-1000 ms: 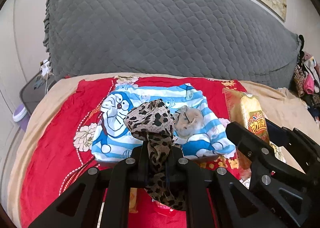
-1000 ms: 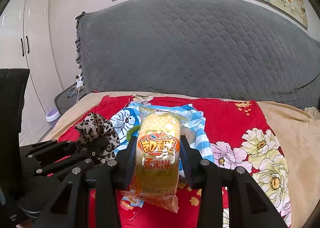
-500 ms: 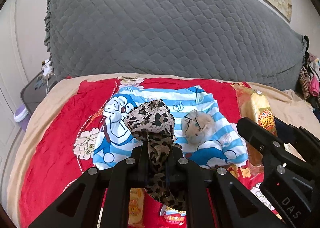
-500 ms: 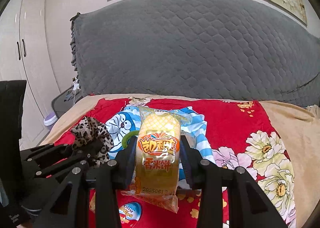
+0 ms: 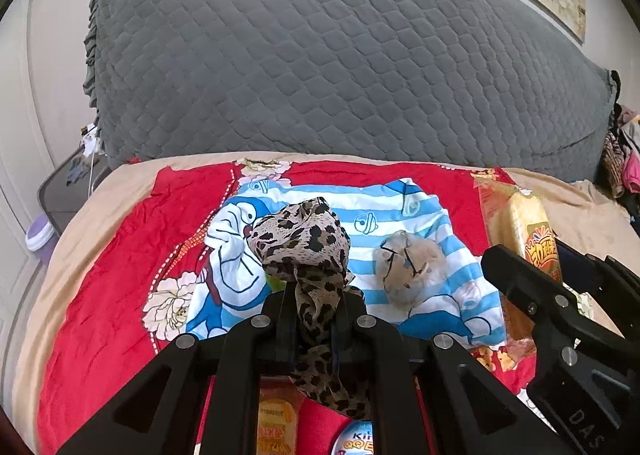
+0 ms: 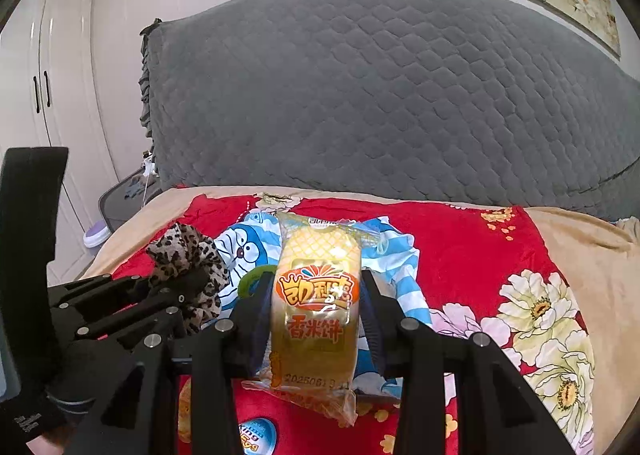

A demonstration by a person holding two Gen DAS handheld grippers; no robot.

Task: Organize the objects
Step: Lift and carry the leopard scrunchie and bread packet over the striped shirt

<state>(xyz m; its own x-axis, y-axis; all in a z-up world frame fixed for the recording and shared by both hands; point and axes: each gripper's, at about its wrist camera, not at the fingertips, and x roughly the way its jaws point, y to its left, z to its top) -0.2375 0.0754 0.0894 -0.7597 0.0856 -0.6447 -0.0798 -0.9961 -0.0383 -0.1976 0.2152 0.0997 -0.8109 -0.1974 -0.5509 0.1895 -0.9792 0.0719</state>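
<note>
Leopard-print scrunchie (image 5: 304, 243), pinched between the 2 fingers of the left gripper (image 5: 314, 307); its bunched top rises above the fingertips and a loose tail hangs below them. Rice-cracker packet (image 6: 318, 295), yellow with orange lettering, clamped upright between the 2 fingers of the right gripper (image 6: 316, 303); its crimped lower edge protrudes beneath the fingers. Both items are held above a blue-and-white striped cartoon cloth (image 5: 400, 211), which lies on a red floral bedspread (image 5: 120, 255). On the cloth, just right of the scrunchie in the left wrist view, rests a beige crumpled item (image 5: 408, 267), possibly a second hair tie; its outline is too soft to tell. At the near edge of the bedspread lie a small yellow snack packet (image 5: 276, 423) and a round blue-lidded item (image 6: 256, 435), both partly hidden by the gripper frames. A grey quilted headboard (image 6: 380, 95) stands behind the bed.
</note>
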